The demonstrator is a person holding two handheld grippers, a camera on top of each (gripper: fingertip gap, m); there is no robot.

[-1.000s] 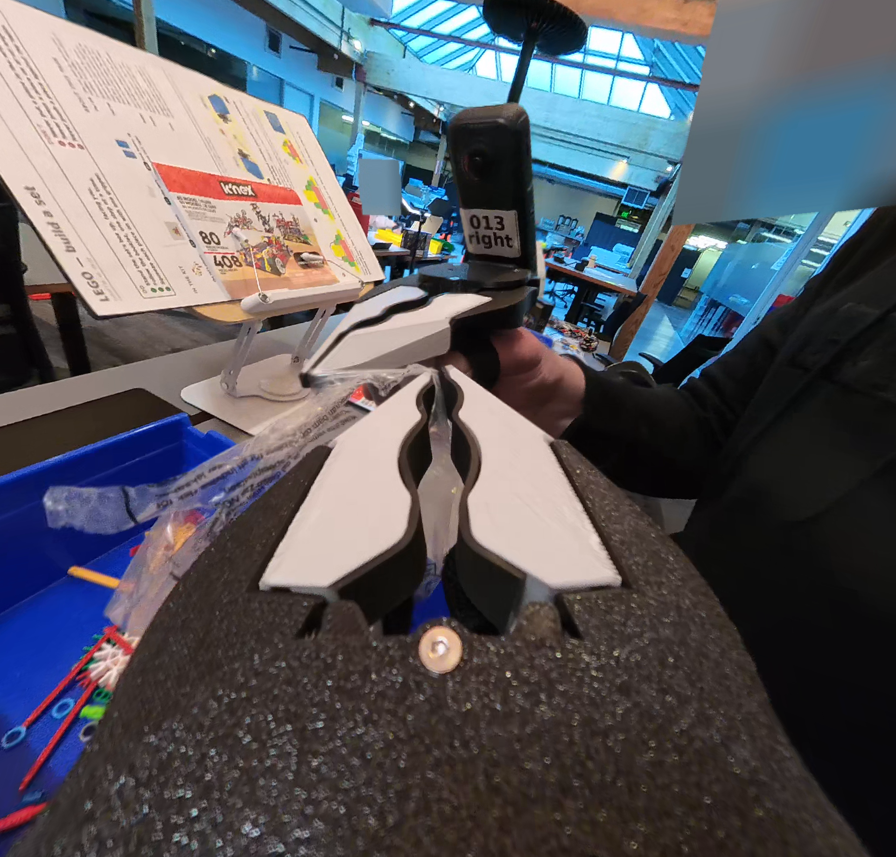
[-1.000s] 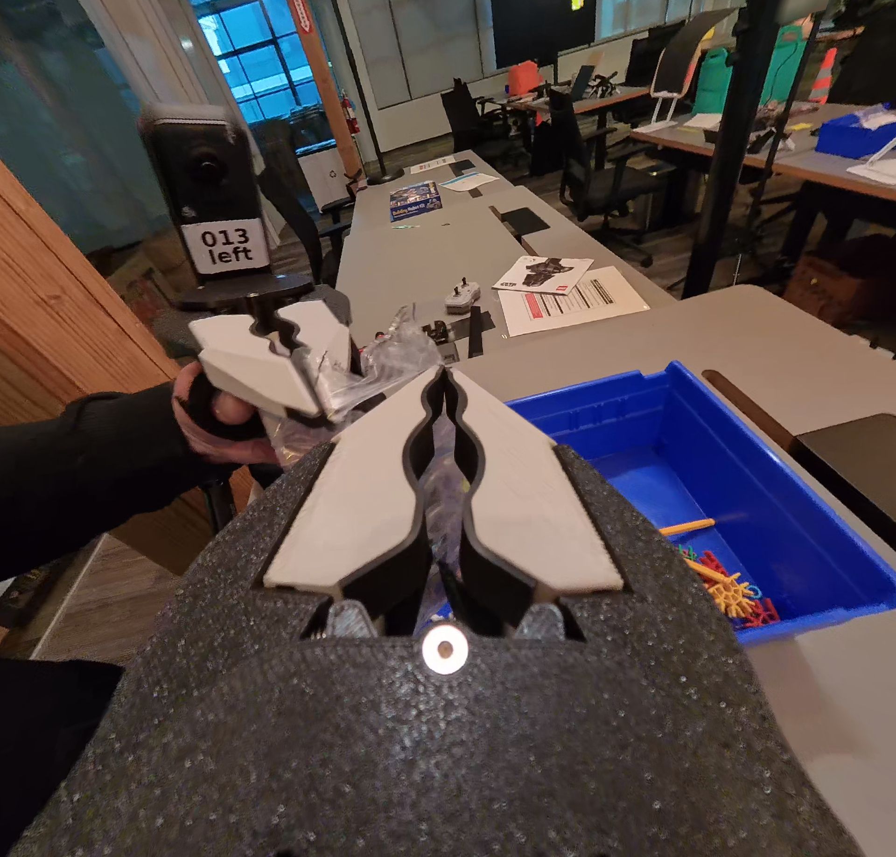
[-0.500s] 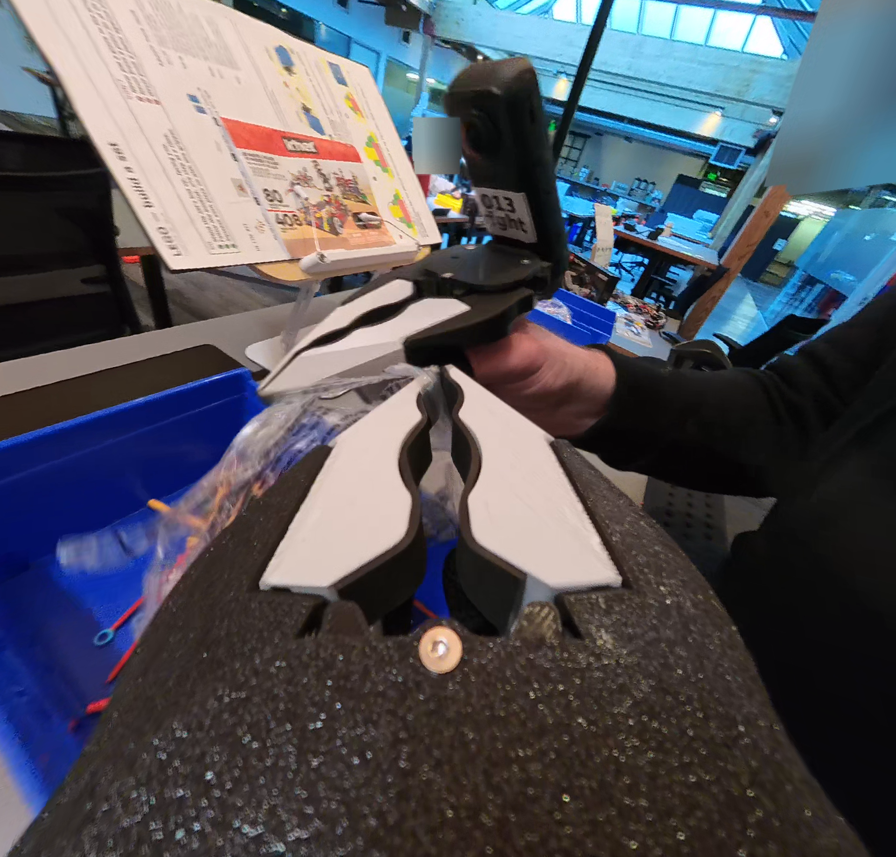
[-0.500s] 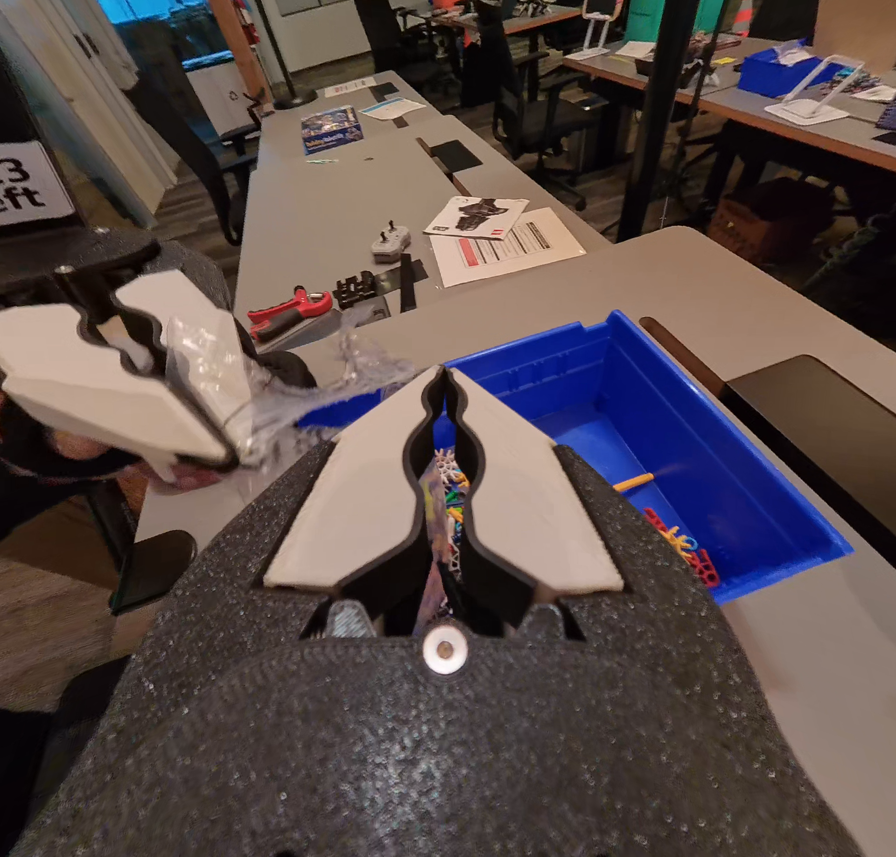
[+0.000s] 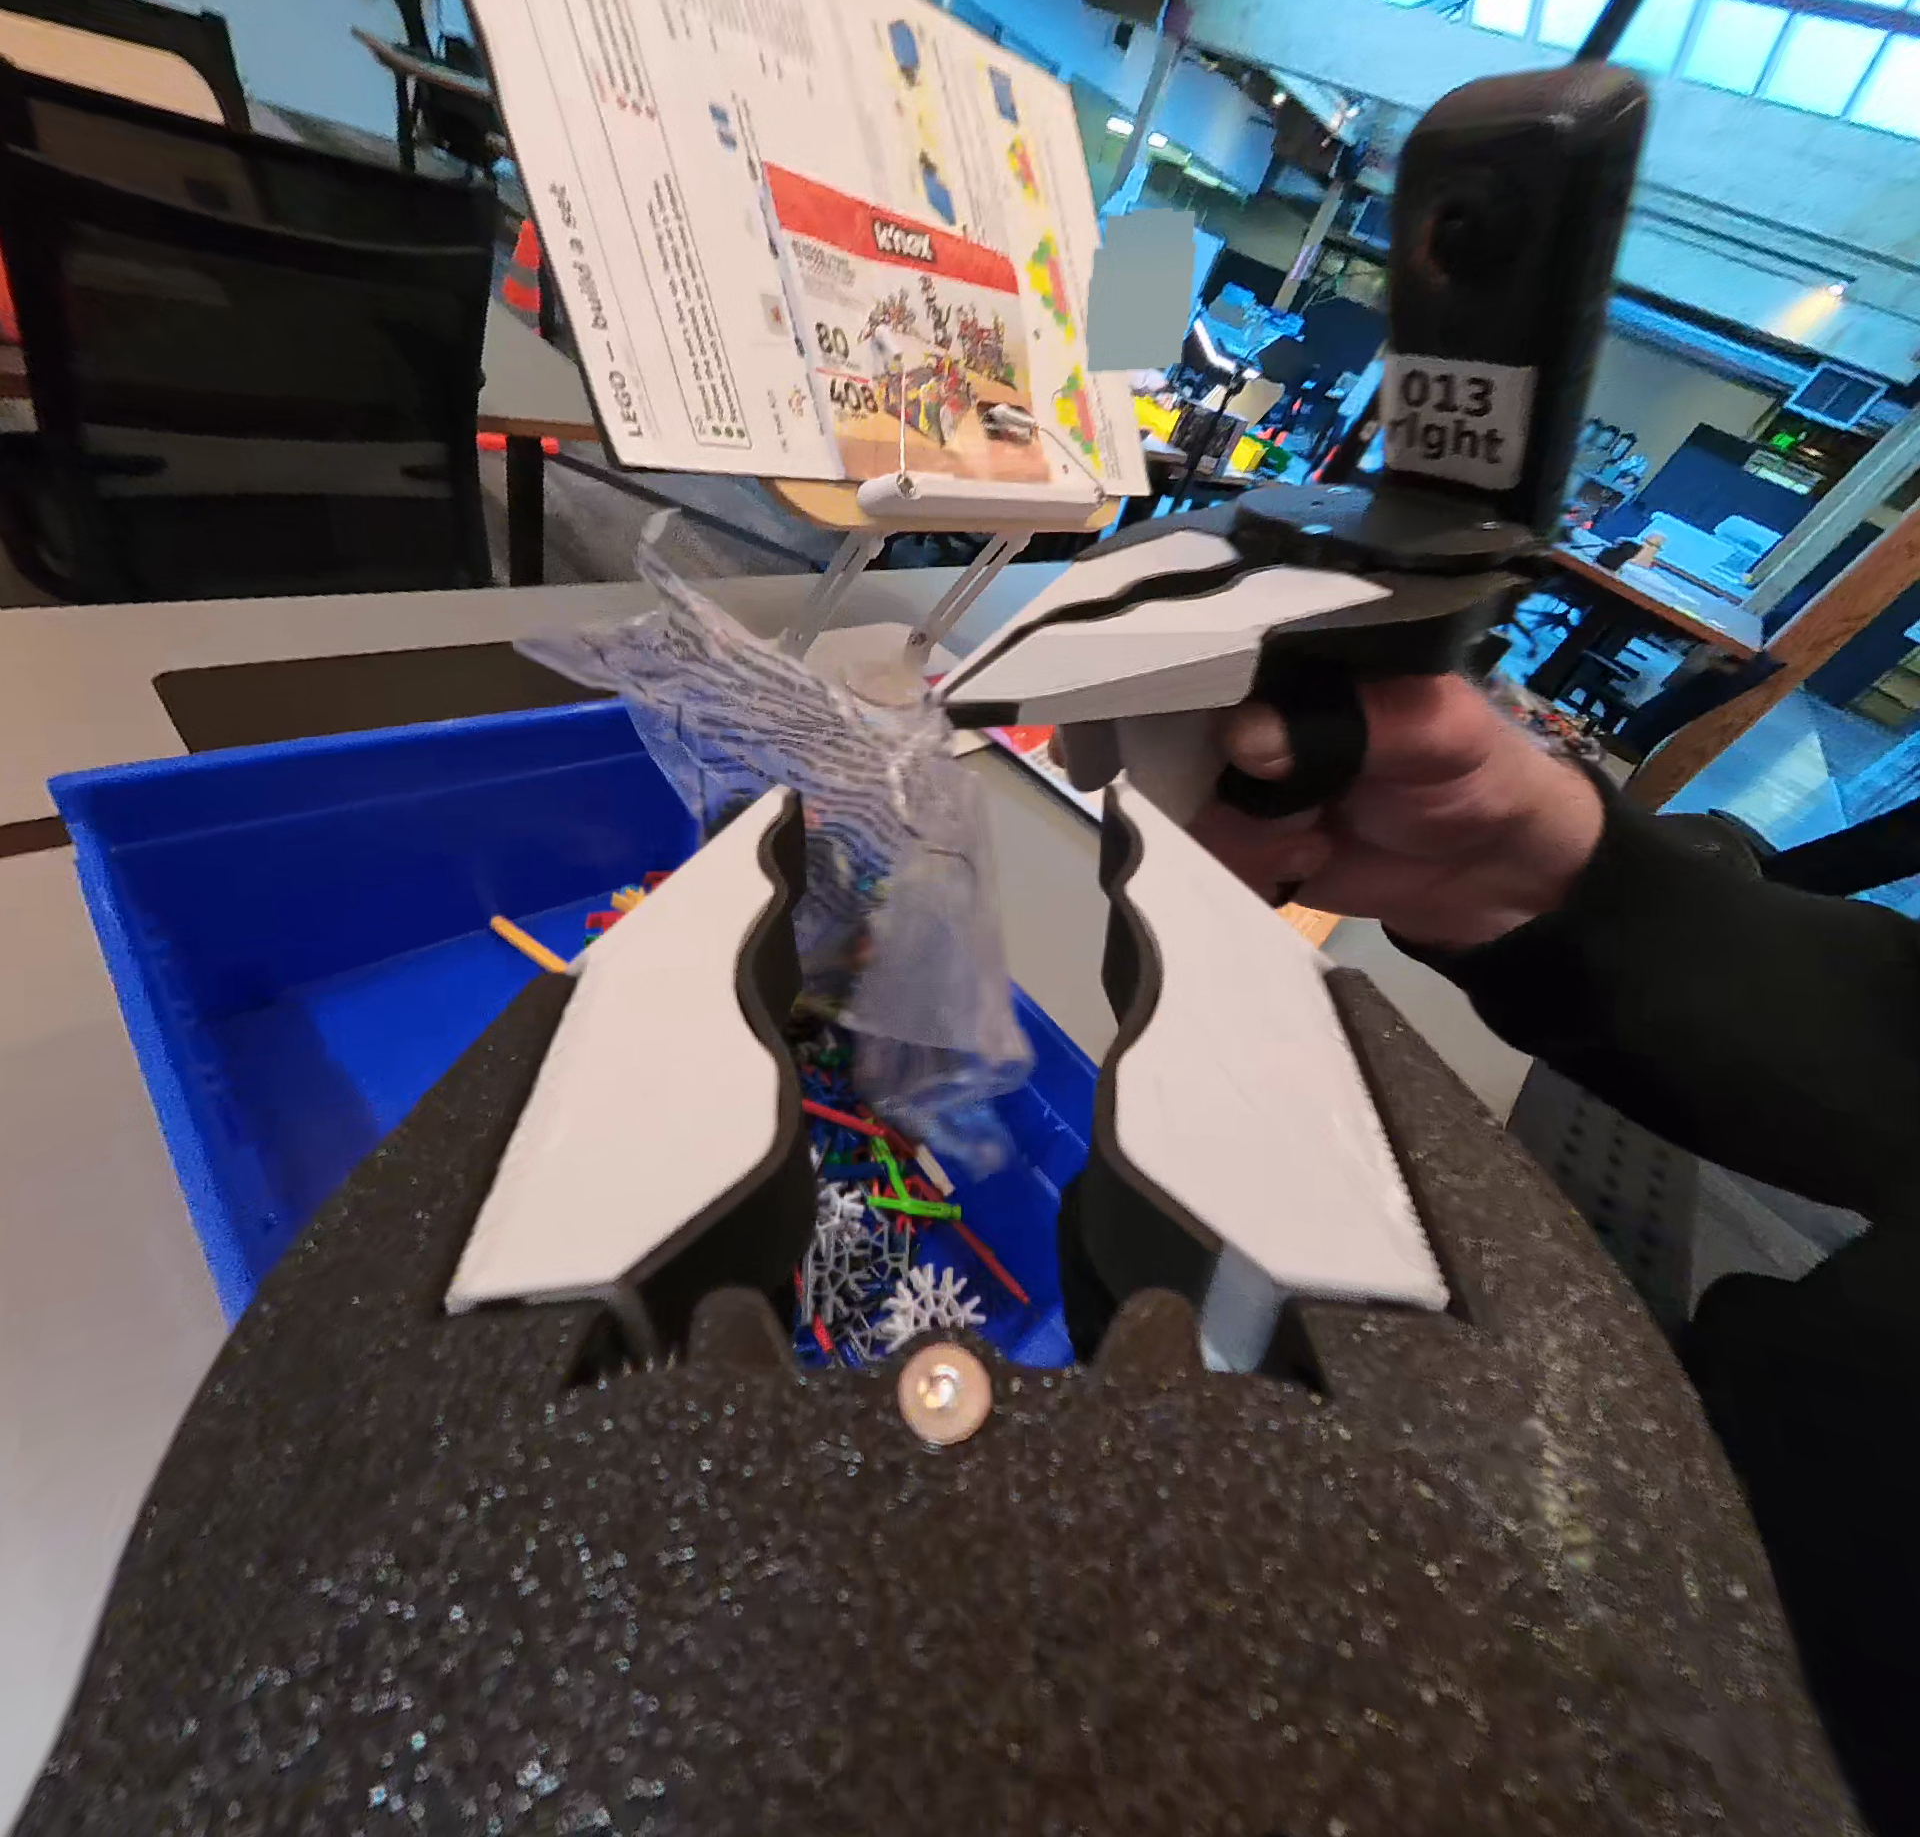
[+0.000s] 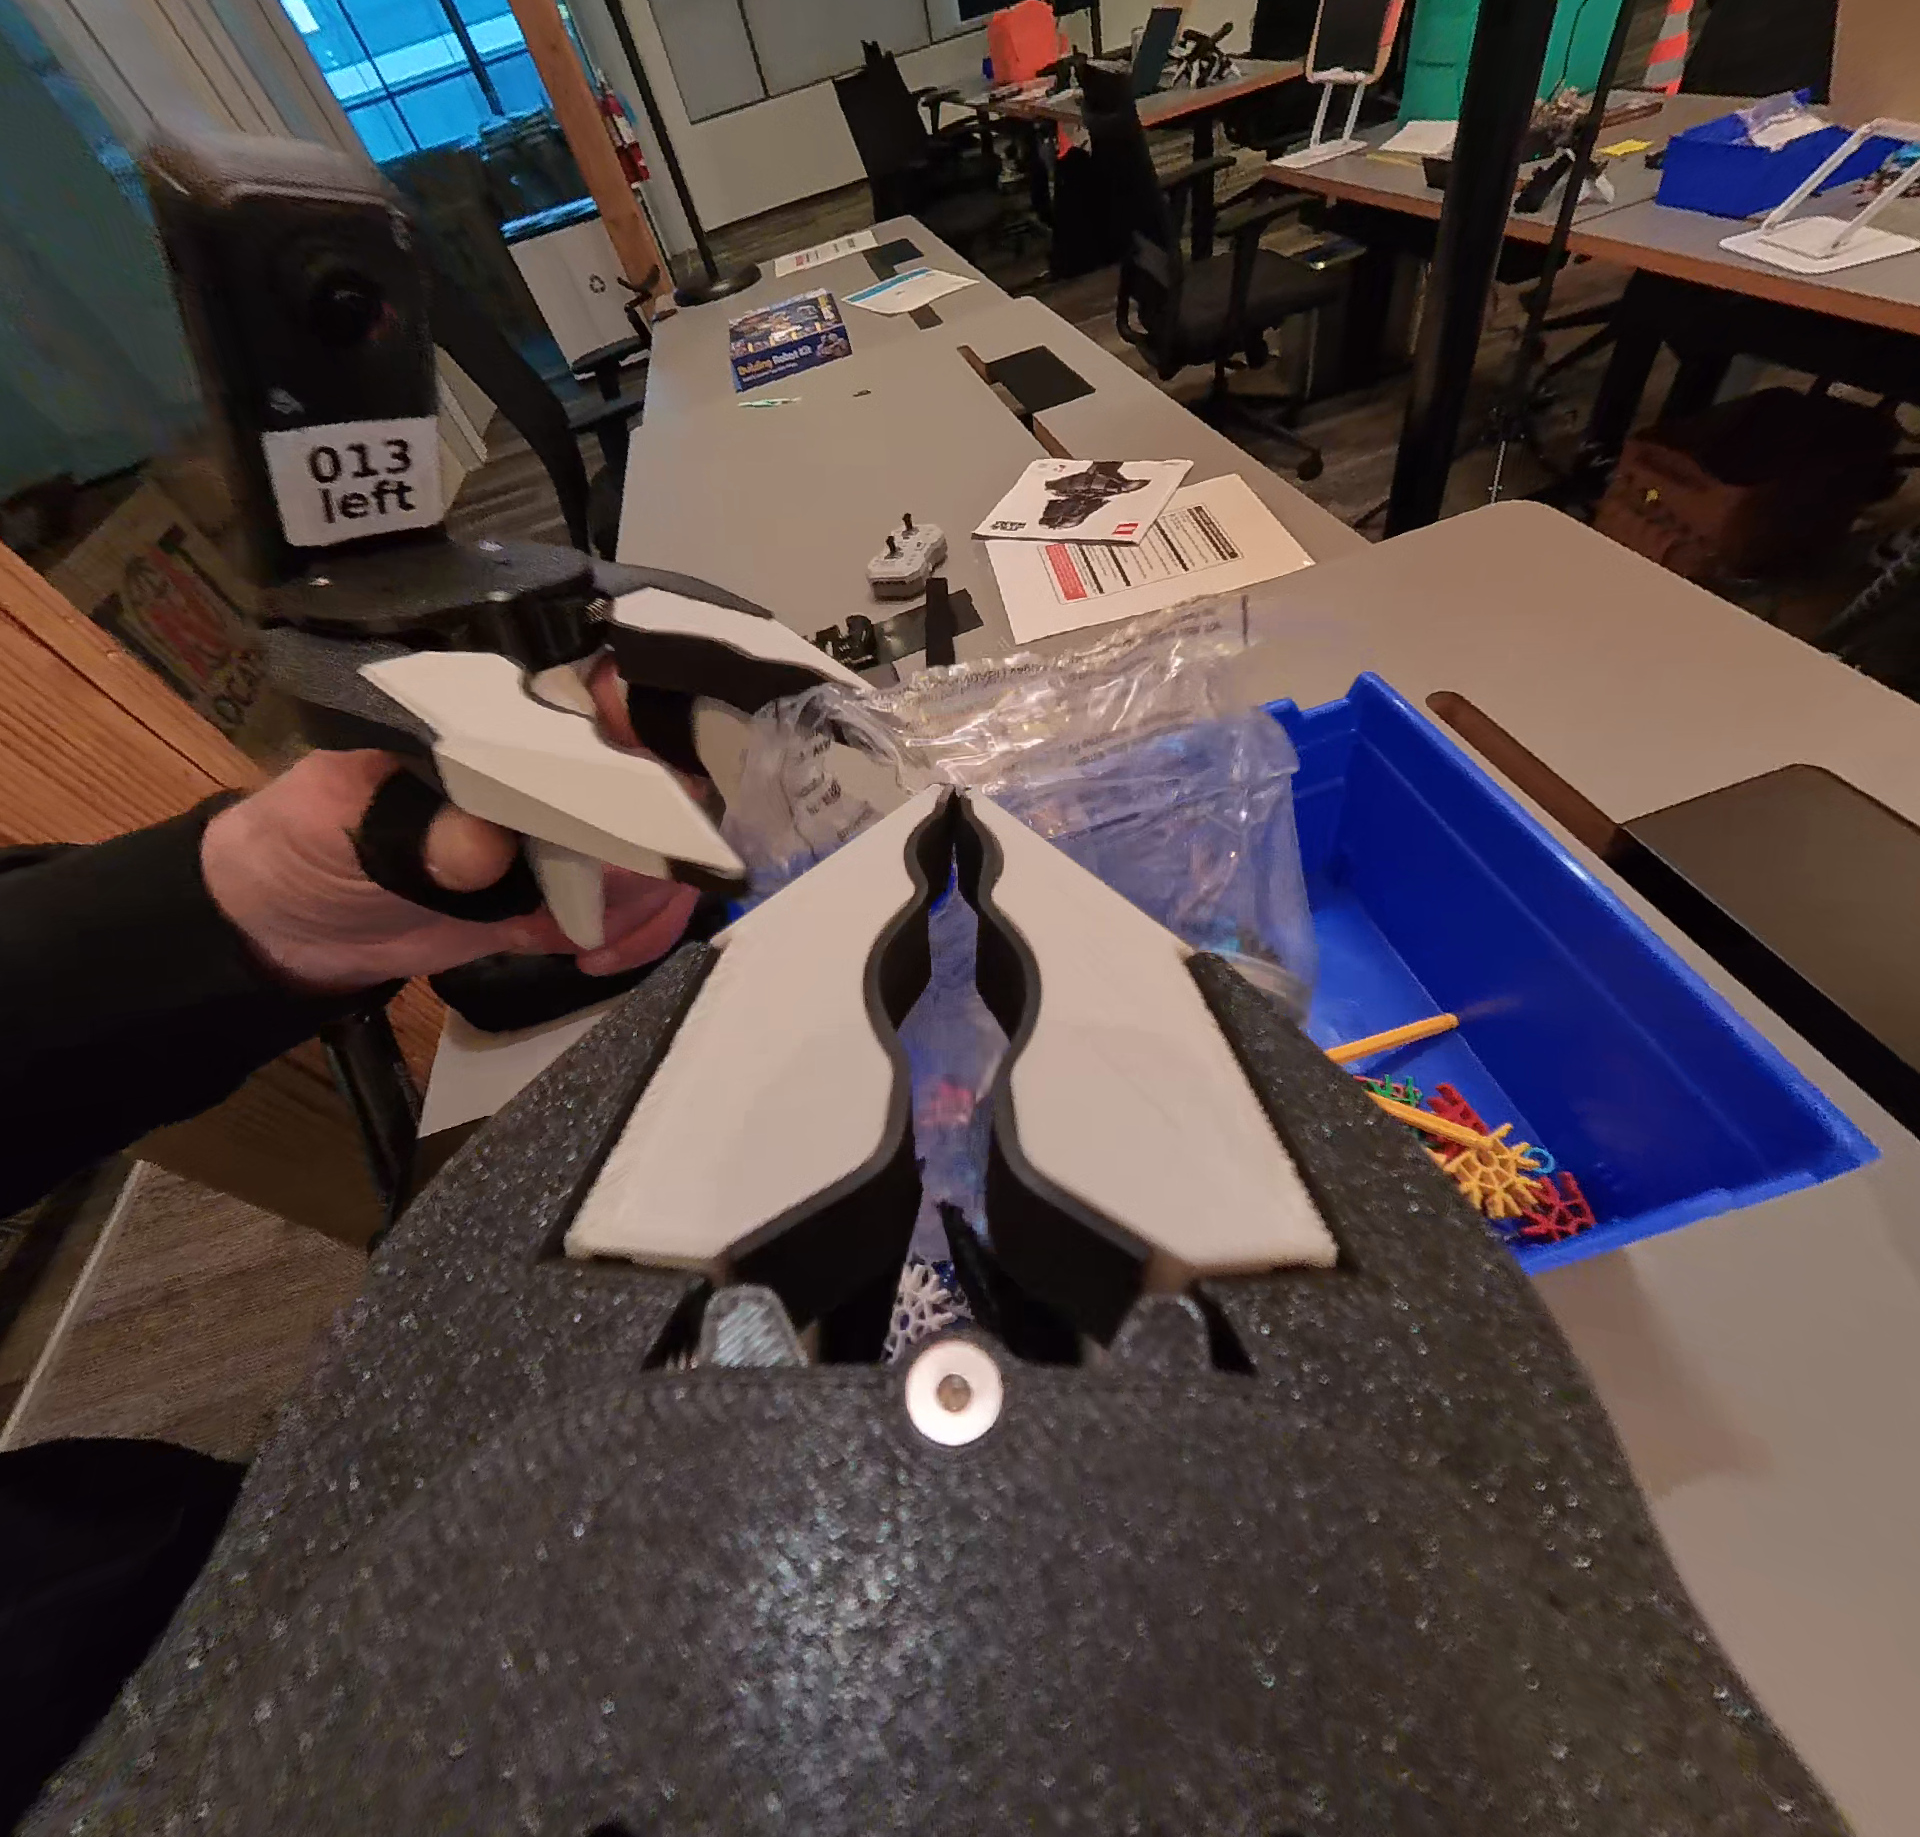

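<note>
Right gripper (image 6: pixel 954 800) pinched tight on clear plastic bag (image 6: pixel 1101 779), which hangs over blue bin (image 6: pixel 1621 977). Left gripper (image 5: pixel 948 811) spread wide, bag film between its fingers (image 5: pixel 665 1039), unclamped. Loose coloured pieces (image 5: pixel 883 1237) in bin below. Instruction sheet on stand (image 5: pixel 831 260) at 12 o'clock, farther back.

clear plastic bag (image 5: pixel 883 852) with dark printed lines, hanging over a bright blue bin (image 5: pixel 312 904). inside it, red, green, white and yellow building pieces (image 5: pixel 883 1247). white fingers, black-edged, on the right gripper (image 6: pixel 954 800).
</note>
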